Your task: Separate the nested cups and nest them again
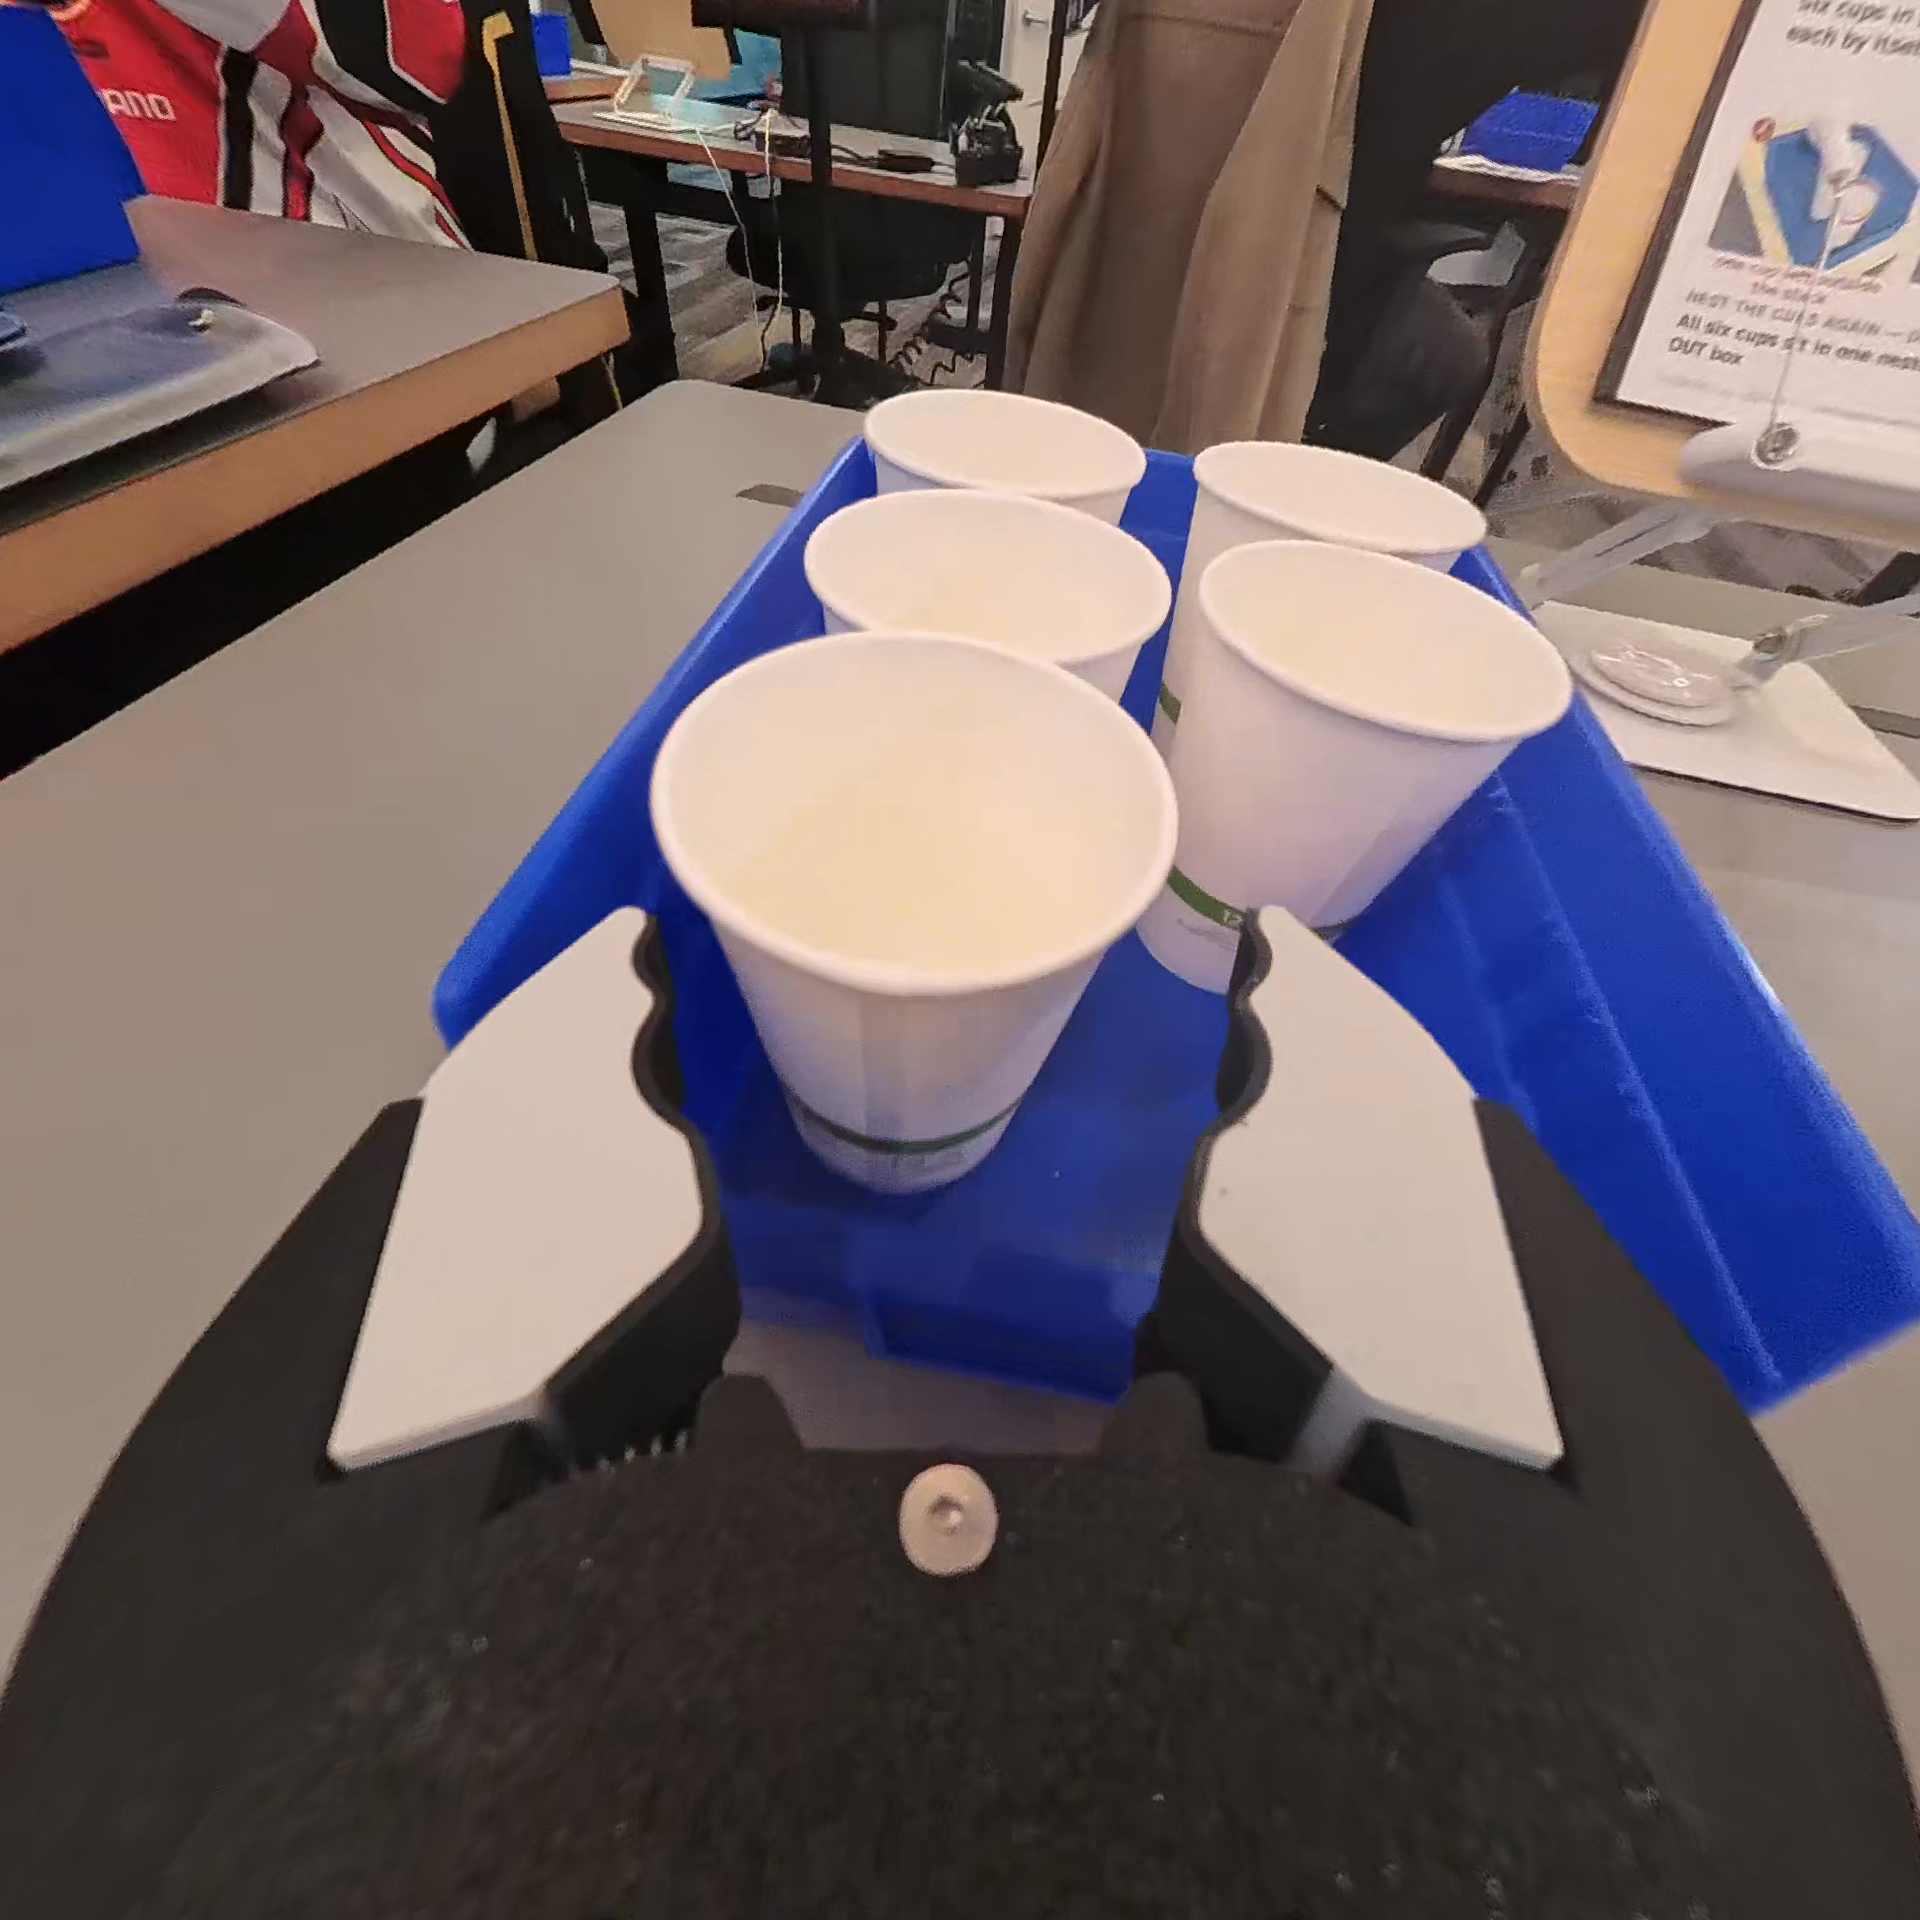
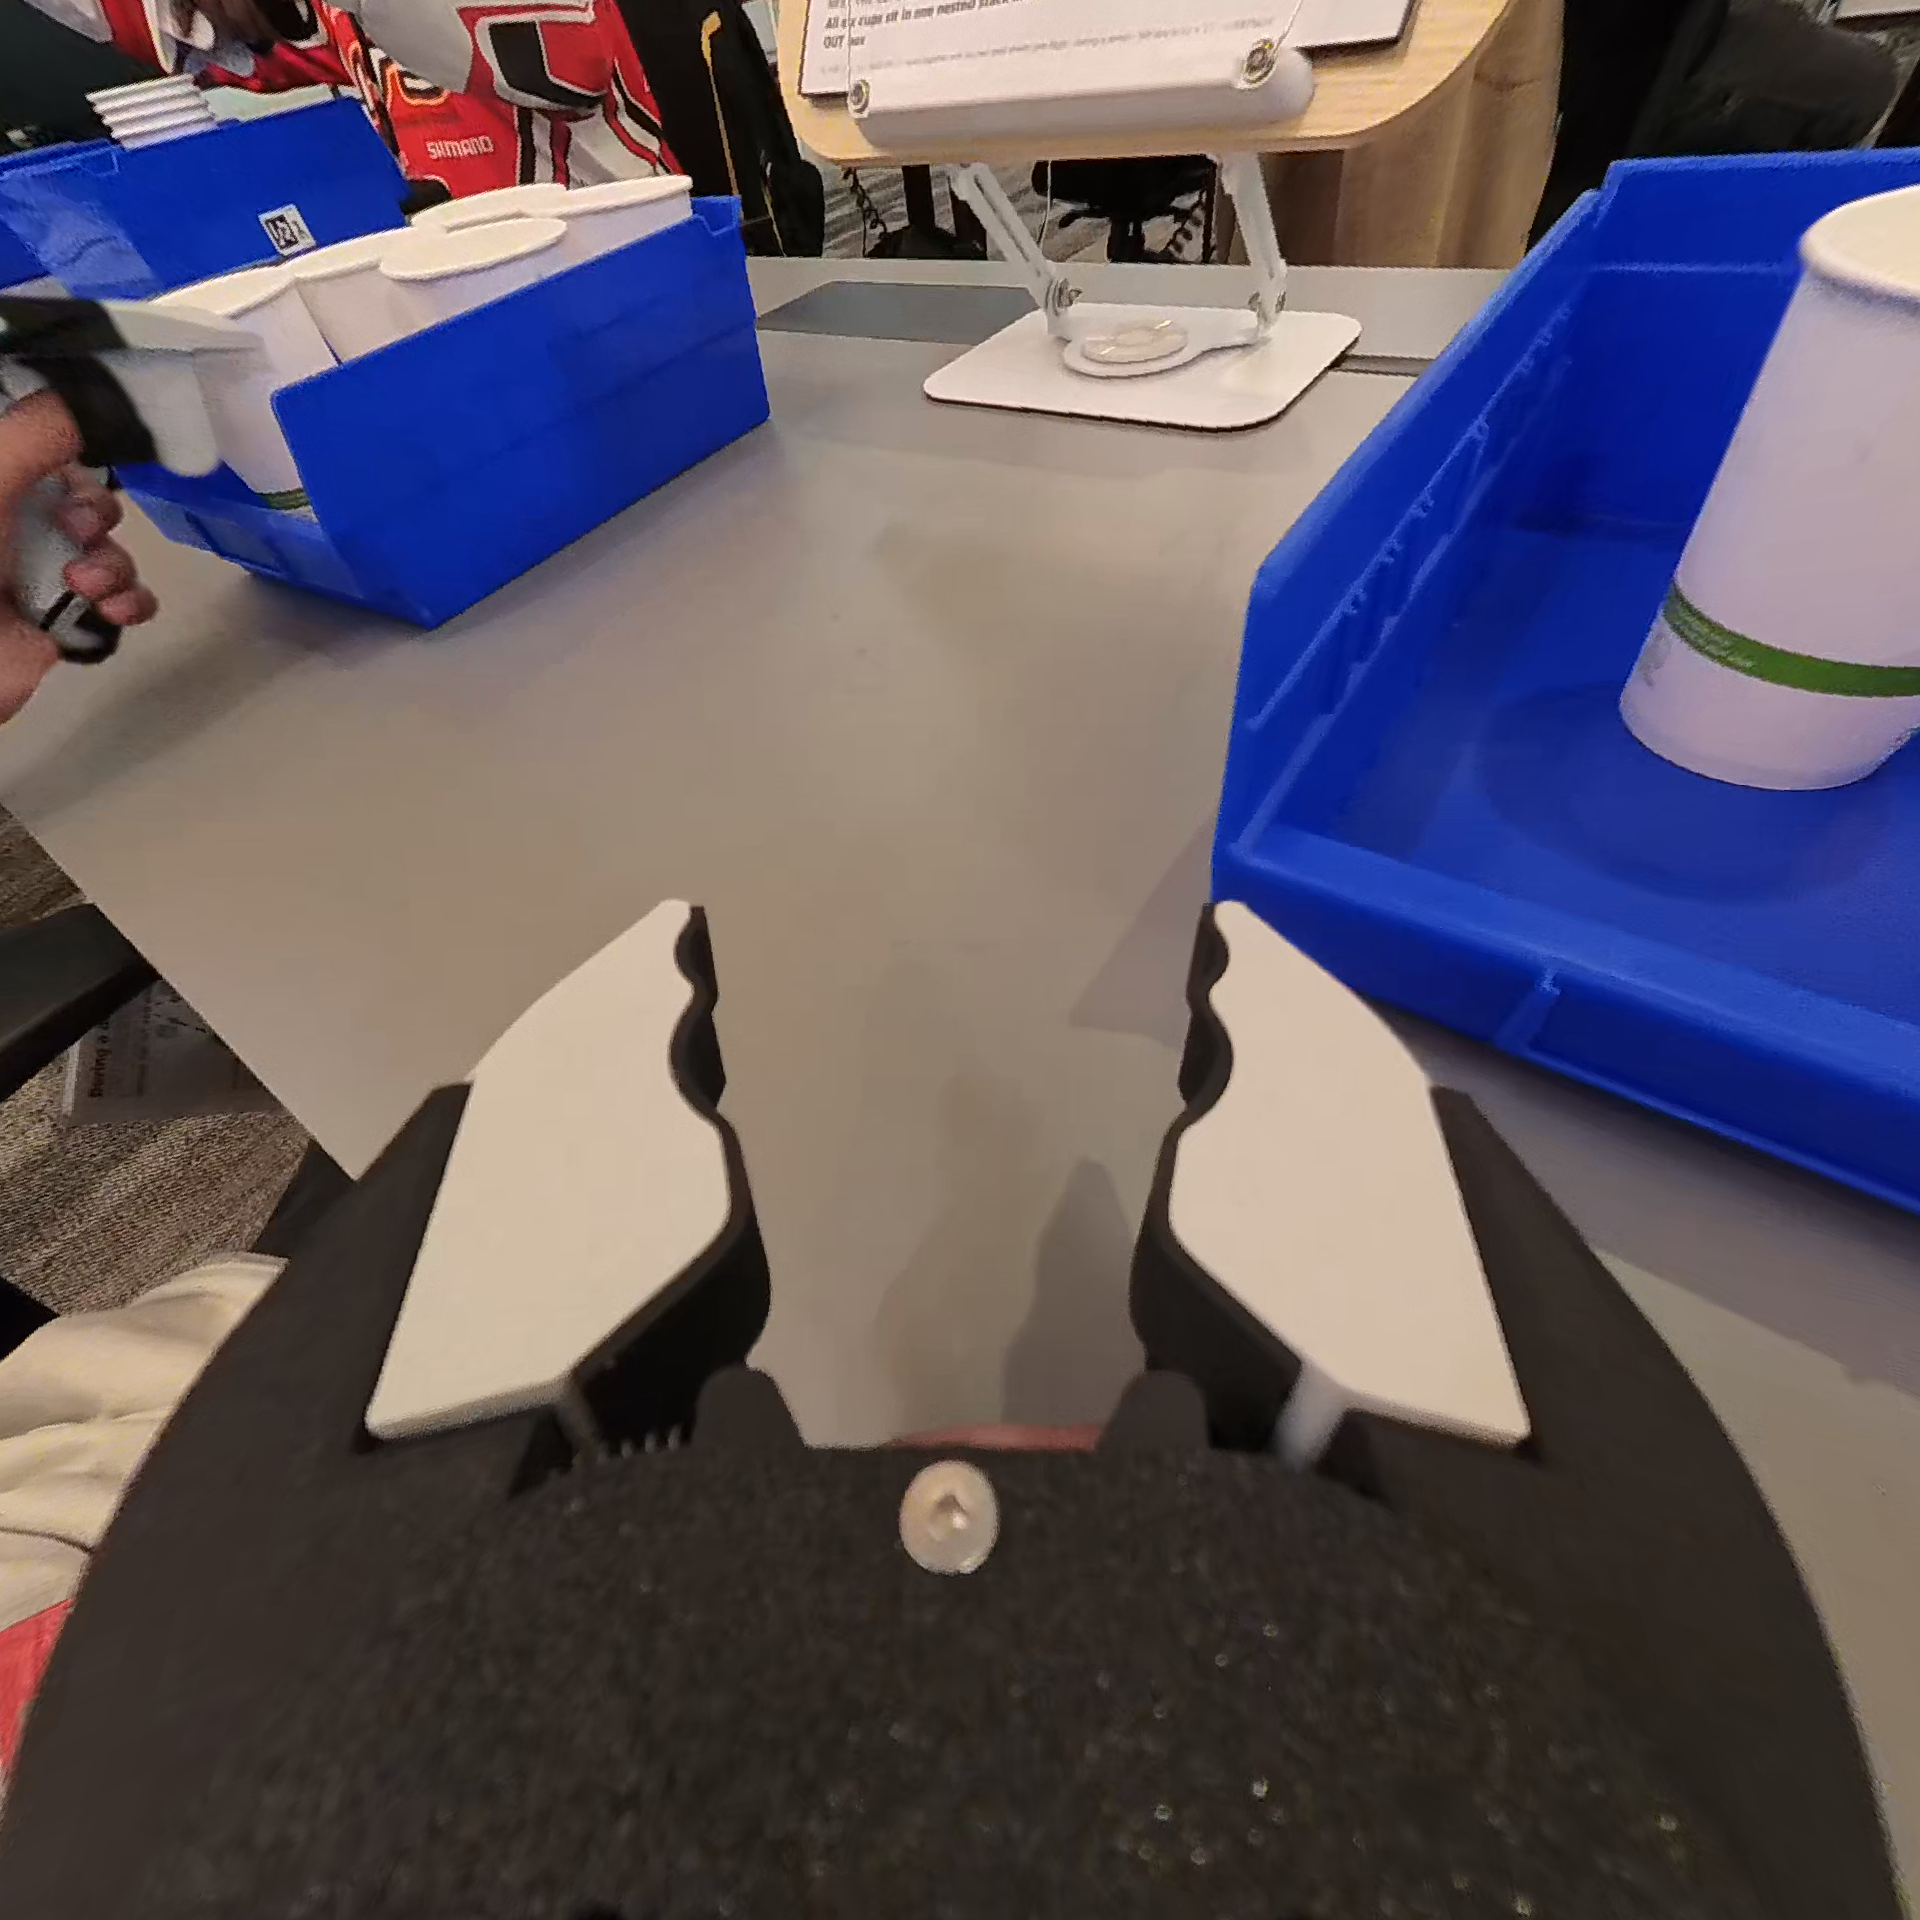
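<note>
Cups, white paper with a green band near the base; five stand separated in a blue bin directly ahead of the left gripper. Left jaws stand wide apart, holding nothing, flanking the nearest cup without touching it, as far as the view shows; that cup stands just inside the bin's low front lip. Beyond it, two more cups run in a row away from the gripper; ahead and right, a second row of two, the nearer one leaning a little. Right gripper also spread and empty, hovering over bare grey table. Ahead and to its right, a second blue bin holds a lone cup, likely the base for re-nesting. Judgement: cups are light, thin-walled, easily crushed, and tip readily; smooth sides may slip. Best hold is mid-wall below the rolled rim, where the rim stiffens the wall, with gentle closing only. The taper means a grip low down could squeeze the cup upward and out. Neighbours stand close, so the far finger needs care.
</note>
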Available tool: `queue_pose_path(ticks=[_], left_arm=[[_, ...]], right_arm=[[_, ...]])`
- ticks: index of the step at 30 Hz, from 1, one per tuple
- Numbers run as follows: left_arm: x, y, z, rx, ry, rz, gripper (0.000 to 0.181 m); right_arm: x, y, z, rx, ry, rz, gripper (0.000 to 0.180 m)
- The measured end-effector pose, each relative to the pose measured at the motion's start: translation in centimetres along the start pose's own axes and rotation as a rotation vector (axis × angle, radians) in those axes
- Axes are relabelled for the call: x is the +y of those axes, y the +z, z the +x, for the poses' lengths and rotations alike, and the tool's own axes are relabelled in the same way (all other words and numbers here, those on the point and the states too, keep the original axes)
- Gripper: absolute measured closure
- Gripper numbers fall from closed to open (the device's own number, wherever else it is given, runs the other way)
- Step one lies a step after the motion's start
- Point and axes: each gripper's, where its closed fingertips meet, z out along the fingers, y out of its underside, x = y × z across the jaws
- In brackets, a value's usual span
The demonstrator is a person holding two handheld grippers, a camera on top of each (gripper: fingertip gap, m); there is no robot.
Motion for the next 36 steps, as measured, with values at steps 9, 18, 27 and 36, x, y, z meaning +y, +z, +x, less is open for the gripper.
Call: queue_pose_path(ticks=[9, 18, 27, 36], left_arm=[[0.2, 3.0, -0.7, -0.023, -0.03, -0.061, 0.086], [-3.3, -3.8, 1.2, 0.226, 0.017, 0.006, 0.089], [-3.7, -11.7, 8.3, 0.678, 0.119, -0.038, 0.089], [-4.1, -19.9, 24.6, 1.443, 0.376, -0.164, 0.089]], right_arm=[[0.4, 0.3, -0.8, -0.043, 0.027, -0.021, 0.097], [-0.9, -0.5, -1.0, -0.054, -0.007, 0.033, 0.097], [-3.2, -0.8, -5.1, -0.34, -0.044, 0.114, 0.091], [-9.8, 0.0, -13.4, -0.701, -0.321, 0.08, 0.083]])
